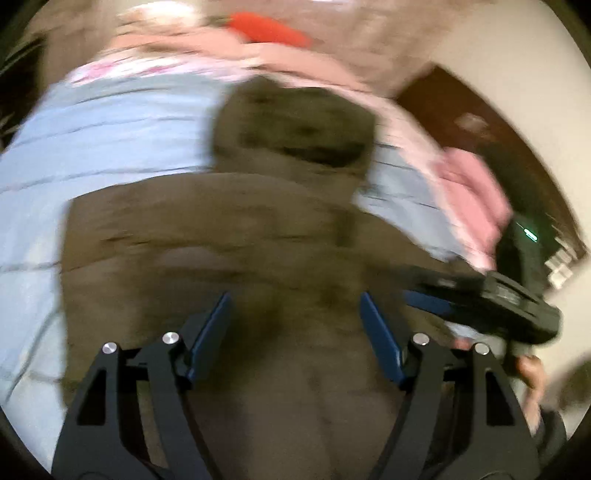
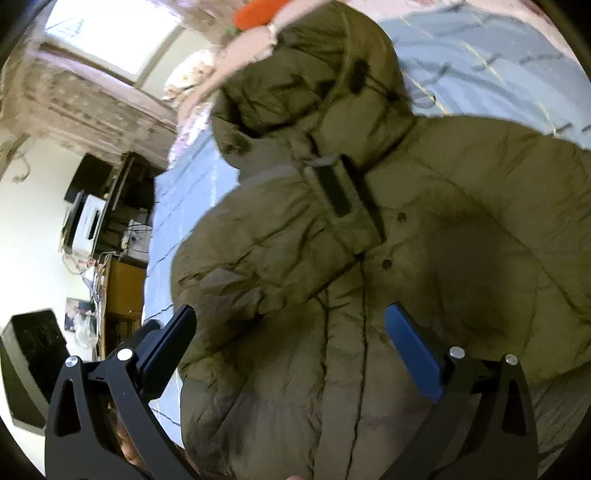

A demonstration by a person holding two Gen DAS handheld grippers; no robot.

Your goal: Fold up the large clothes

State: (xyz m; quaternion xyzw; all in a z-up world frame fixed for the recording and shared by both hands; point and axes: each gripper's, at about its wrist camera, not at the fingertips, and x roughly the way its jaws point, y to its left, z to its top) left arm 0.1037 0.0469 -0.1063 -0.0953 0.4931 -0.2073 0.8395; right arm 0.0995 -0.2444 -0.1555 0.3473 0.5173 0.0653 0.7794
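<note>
Left gripper (image 1: 295, 321) spread apart over the olive jacket (image 1: 229, 236), nothing between the blue pads, no cloth pinched. Right gripper (image 2: 291, 332) likewise gaping, one finger (image 2: 168, 347) out past the jacket's edge above the bedsheet (image 2: 184, 206), the other (image 2: 413, 354) over the jacket front near the button strip. Seen also from the left wrist view: the right gripper's black body low on the right with a hand (image 1: 532, 373) behind it (blurred, fingers hard to make out). Jacket (image 2: 443, 229) spread flat on the pale blue bedsheet (image 1: 110, 129), front side up, hood (image 2: 295, 81) lying toward the far end, one sleeve (image 2: 258, 236) folded across the chest. Beyond the hood: pink cloth (image 1: 469, 199) and something orange-red (image 1: 269, 27) at the bed's far edge. Off the bed: a cluttered wooden shelf (image 2: 122, 229) (contents too small to name) and a dark box (image 2: 33, 365) on the floor.
</note>
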